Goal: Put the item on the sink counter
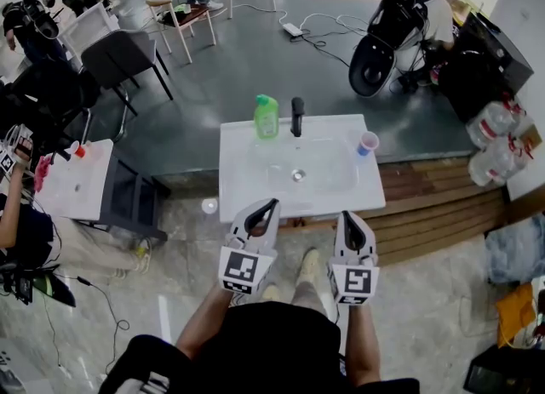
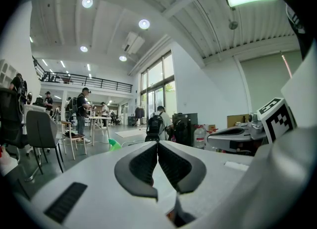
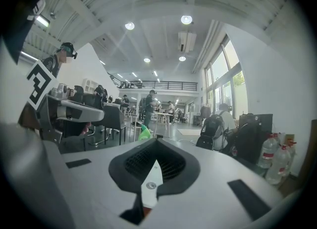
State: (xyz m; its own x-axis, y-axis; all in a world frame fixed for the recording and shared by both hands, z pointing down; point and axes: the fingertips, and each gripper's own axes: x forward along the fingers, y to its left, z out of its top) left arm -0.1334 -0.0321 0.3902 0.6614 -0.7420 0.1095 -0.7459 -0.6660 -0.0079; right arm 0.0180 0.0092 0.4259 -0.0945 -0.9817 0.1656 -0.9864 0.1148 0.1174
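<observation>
Left gripper [image 1: 269,205]: held level just short of the near edge of the white rectangular sink counter [image 1: 243,190]. In the left gripper view its two black fingers [image 2: 141,166] are closed tip to tip, and nothing is seen between them.

Right gripper [image 1: 349,216]: held beside the left one, to its right, also near the counter's near edge. Its black fingers [image 3: 171,166] are pressed together with no gap, and no object is gripped.

Neither gripper touches the counter or anything on it.

Items on the counter:
- A translucent green plastic bottle [image 1: 266,117] stands upright at the far edge, just left of the black faucet [image 1: 297,117].
- A small clear cup with blue and pink colouring [image 1: 367,143] stands at the right edge.

Which of these two is the task item cannot be told.
</observation>
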